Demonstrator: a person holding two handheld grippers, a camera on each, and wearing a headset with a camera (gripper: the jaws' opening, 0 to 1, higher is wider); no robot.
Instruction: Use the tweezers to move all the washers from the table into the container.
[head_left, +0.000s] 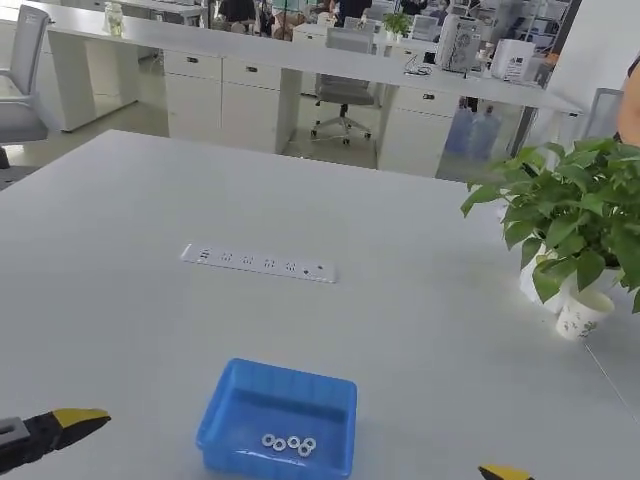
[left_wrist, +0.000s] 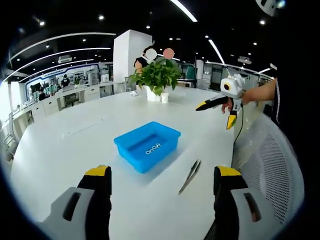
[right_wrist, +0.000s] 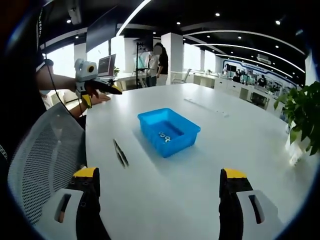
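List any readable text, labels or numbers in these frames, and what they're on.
No text is legible in any view.
power strip: small dark marks, too small to read.
paper cup beside the plant: printed pattern, too blurred to read.
blue container: no label visible.

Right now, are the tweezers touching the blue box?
Apart. The left gripper view shows the tweezers lying flat beside the blue container, with a strip of bare table between them.
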